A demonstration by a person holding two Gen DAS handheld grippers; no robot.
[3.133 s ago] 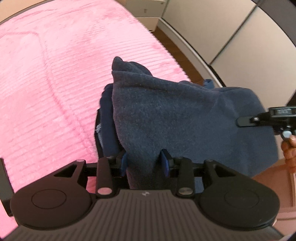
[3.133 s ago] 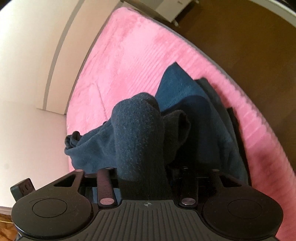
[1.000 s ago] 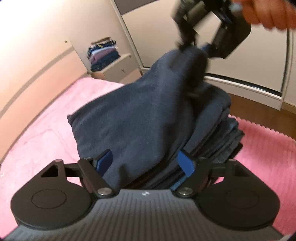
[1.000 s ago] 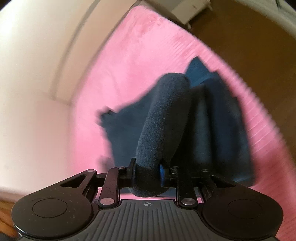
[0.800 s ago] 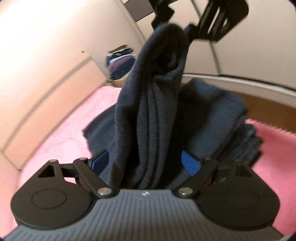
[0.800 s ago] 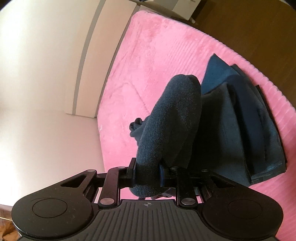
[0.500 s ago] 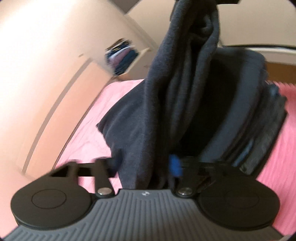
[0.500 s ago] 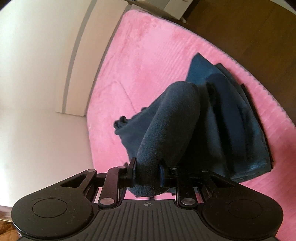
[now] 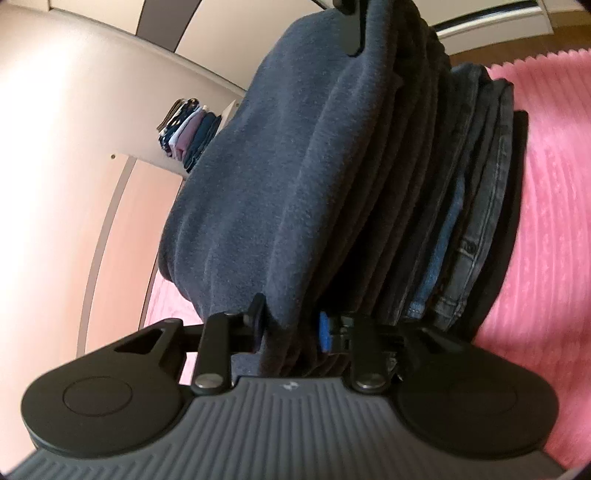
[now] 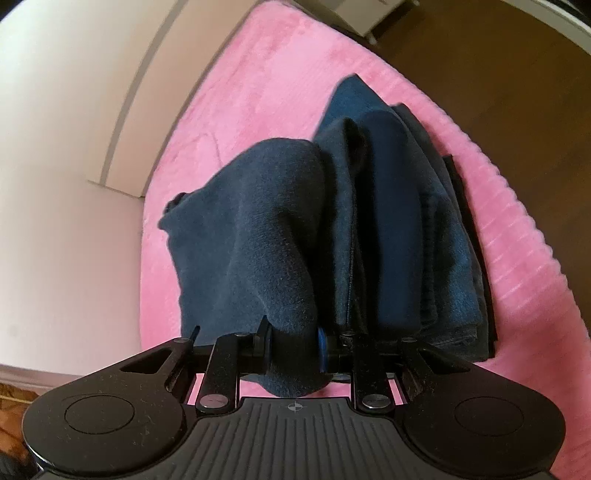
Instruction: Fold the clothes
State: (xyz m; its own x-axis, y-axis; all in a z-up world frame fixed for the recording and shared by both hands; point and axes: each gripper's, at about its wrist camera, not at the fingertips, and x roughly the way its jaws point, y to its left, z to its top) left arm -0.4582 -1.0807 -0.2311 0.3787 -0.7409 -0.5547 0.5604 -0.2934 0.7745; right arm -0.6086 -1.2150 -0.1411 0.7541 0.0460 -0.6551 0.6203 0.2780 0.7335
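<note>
1. Left hand-held gripper [image 9: 291, 328] is pinched narrow on a thick bunch of the dark navy fleece garment [image 9: 280, 177]; its blue-padded fingers [image 9: 325, 330] press the cloth from either side, and the fabric fills the whole gap.
2. Right hand-held gripper [image 10: 293, 345] is likewise closed tight on another bunched fold of the same fleece garment [image 10: 273, 229], with a roll of cloth bulging out between the jaws and hanging just below them.
3. From the left gripper the garment rises away in long pleats toward the top of the left wrist view, where the black fingers of the right gripper [image 9: 351, 26] clamp its far end, so the cloth is stretched between the two grippers.
4. Just beside the held fleece, on its right in both views, lies a stack of folded clothes [image 9: 476, 206]: dark layers, a blue denim layer and grey jeans with visible stitching, edges roughly aligned.
5. That stack rests on a pink ribbed bed cover [image 10: 266, 74], near its edge; in the right wrist view the held garment hangs over and touches the stack's left side.
6. Beyond the bed edge in the right wrist view is brown wooden floor [image 10: 498, 66].
7. Farther off in the left wrist view, a pale shelf unit [image 9: 166, 162] against the wall carries a small pile of folded clothes [image 9: 188, 129] in white, pink and dark blue.
</note>
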